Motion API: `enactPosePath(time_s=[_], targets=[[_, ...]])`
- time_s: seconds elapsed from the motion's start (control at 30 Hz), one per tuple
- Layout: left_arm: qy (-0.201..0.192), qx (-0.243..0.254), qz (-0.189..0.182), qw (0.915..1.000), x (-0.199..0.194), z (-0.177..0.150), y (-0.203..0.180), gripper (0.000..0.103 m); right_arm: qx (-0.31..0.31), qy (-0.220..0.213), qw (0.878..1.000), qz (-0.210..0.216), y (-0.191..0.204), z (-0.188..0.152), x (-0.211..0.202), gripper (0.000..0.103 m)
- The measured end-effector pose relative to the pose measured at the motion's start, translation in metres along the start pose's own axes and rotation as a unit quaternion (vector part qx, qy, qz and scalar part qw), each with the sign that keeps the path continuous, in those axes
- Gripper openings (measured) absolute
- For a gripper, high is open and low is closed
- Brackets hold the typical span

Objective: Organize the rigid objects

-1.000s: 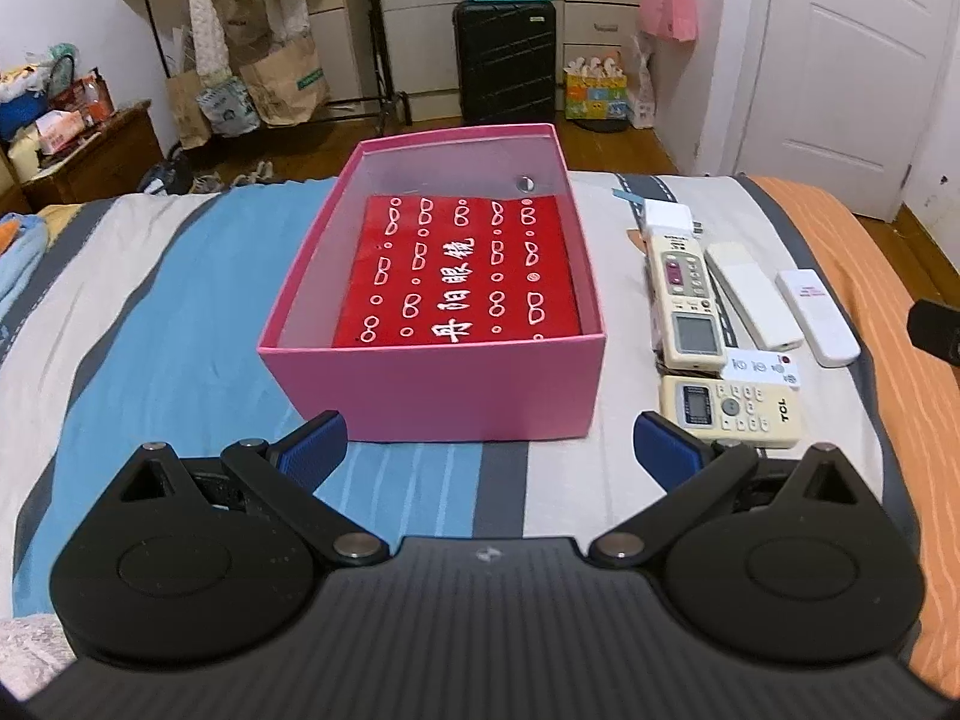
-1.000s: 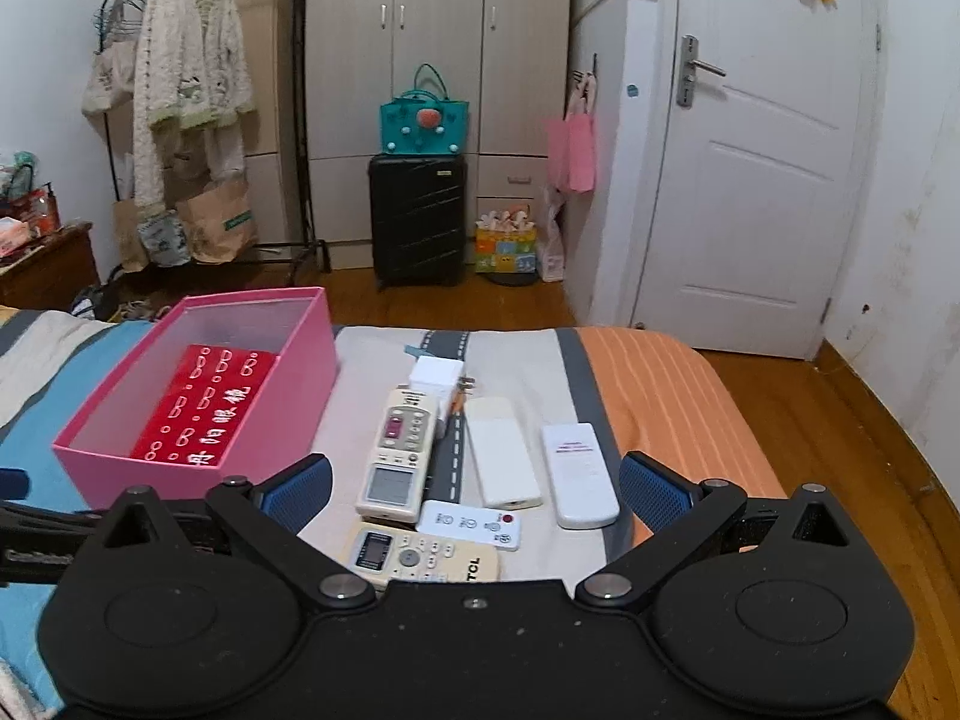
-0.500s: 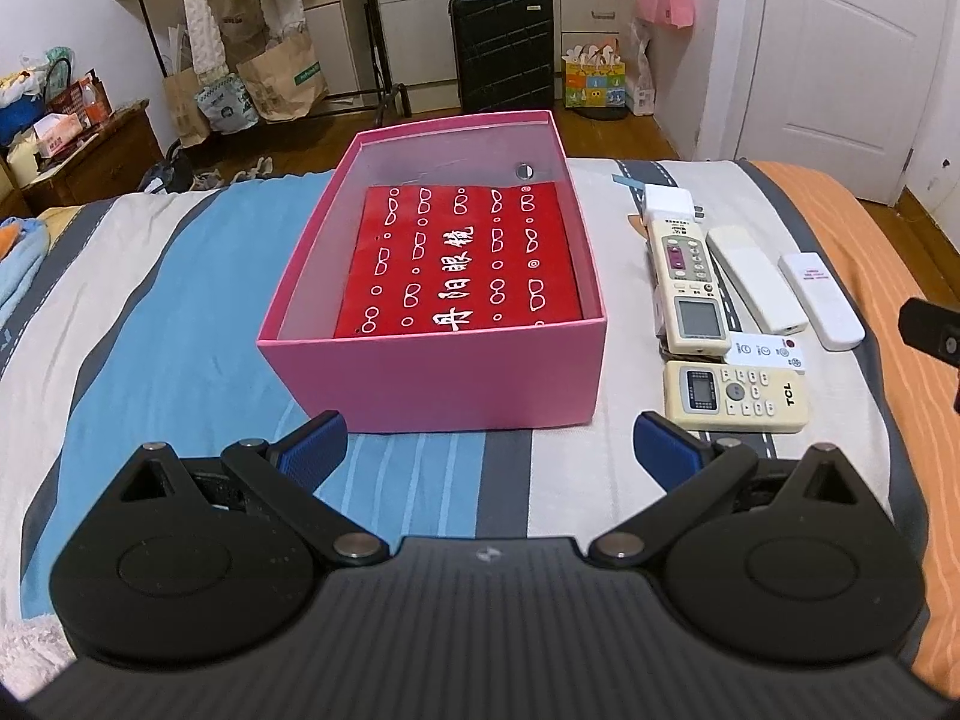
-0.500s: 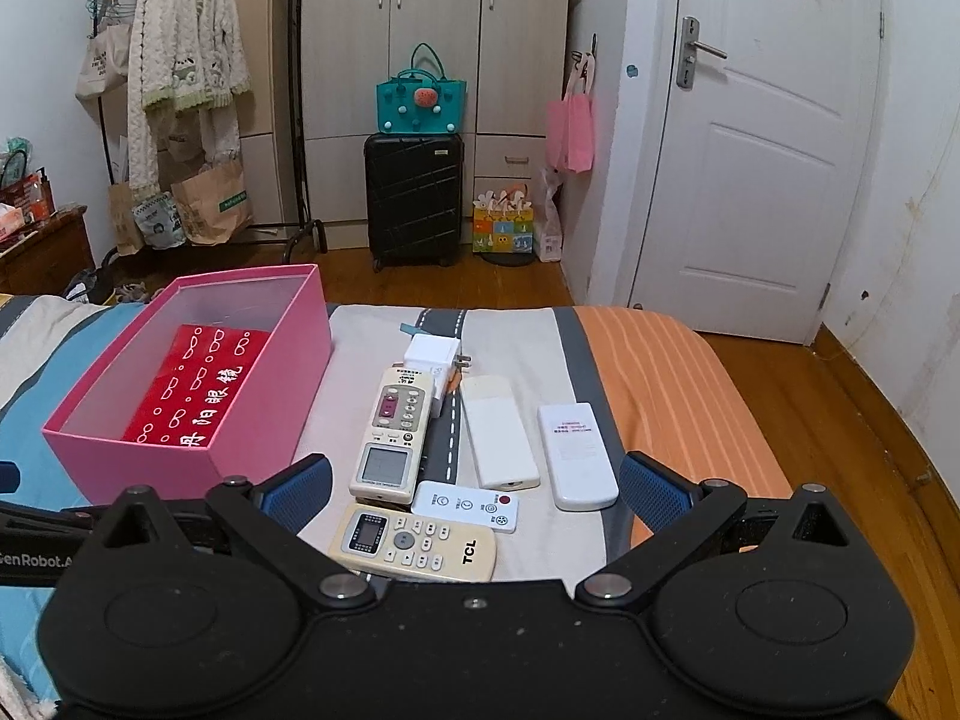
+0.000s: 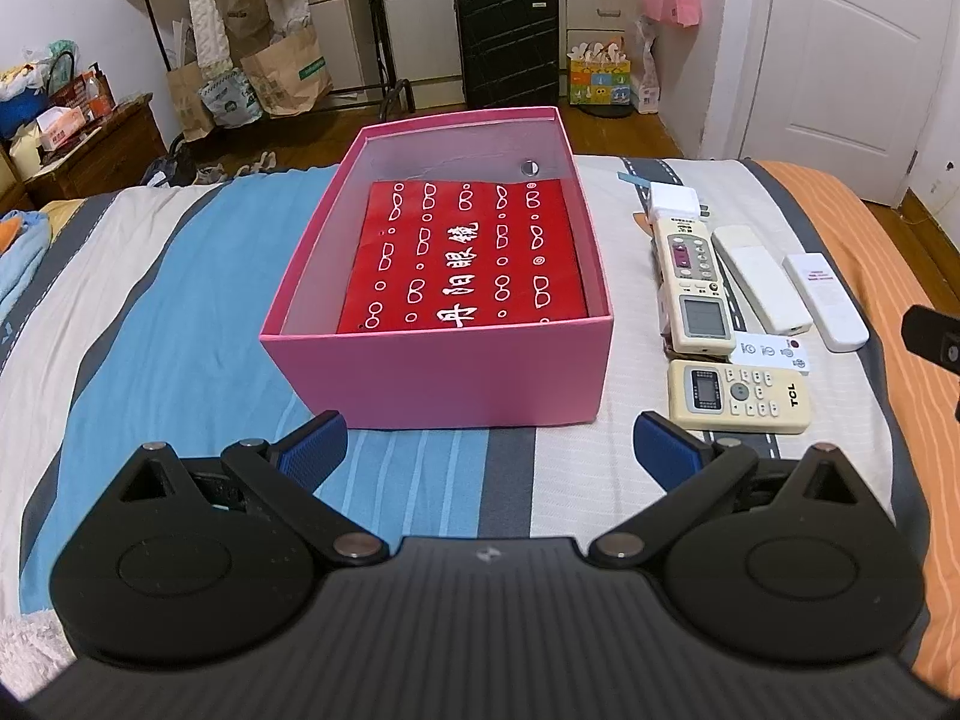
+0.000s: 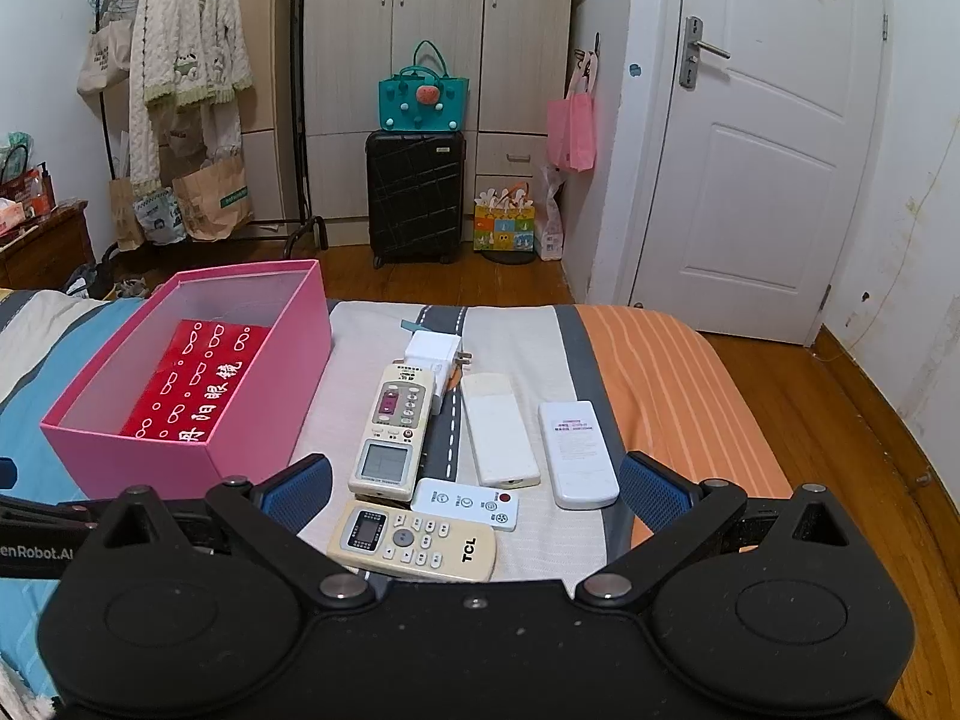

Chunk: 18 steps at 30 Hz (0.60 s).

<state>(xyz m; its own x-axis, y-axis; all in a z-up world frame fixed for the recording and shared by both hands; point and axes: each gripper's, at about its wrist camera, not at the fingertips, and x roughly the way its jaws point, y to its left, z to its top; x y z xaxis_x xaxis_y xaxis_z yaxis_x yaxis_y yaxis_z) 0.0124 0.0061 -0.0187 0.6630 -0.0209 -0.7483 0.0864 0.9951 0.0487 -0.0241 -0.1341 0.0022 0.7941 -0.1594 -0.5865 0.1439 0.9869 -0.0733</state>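
An open pink box (image 5: 456, 378) (image 6: 150, 462) with a red patterned packet (image 5: 468, 258) inside sits on the striped bed. To its right lie several remotes: a cream TCL remote (image 5: 738, 397) (image 6: 414, 543), a long beige remote (image 5: 693, 285) (image 6: 393, 429), a small white remote (image 6: 465, 503), two white remotes (image 6: 498, 429) (image 6: 576, 453), and a white charger plug (image 6: 435, 354). My left gripper (image 5: 489, 450) is open and empty just before the box. My right gripper (image 6: 474, 489) is open and empty above the TCL remote.
The striped bed cover (image 5: 150, 330) ends at an orange band (image 6: 666, 384) on the right, with wooden floor (image 6: 840, 420) beyond. A black suitcase (image 6: 414, 198), a clothes rack (image 6: 186, 90) and a white door (image 6: 762, 138) stand past the foot of the bed.
Both grippers have tilted down and moved slightly forward, so the box and remotes sit lower and closer. Both stay open and empty.
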Motion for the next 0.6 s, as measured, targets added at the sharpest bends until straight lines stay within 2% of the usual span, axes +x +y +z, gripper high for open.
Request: enactPosePath(time_s=[0.6], targets=[[0.007, -0.019, -0.003, 0.9998, 0.0005, 0.0020, 0.0064, 0.103, -0.005, -0.002, 1.000, -0.003, -0.0002, 0.0016, -0.0005, 0.103]])
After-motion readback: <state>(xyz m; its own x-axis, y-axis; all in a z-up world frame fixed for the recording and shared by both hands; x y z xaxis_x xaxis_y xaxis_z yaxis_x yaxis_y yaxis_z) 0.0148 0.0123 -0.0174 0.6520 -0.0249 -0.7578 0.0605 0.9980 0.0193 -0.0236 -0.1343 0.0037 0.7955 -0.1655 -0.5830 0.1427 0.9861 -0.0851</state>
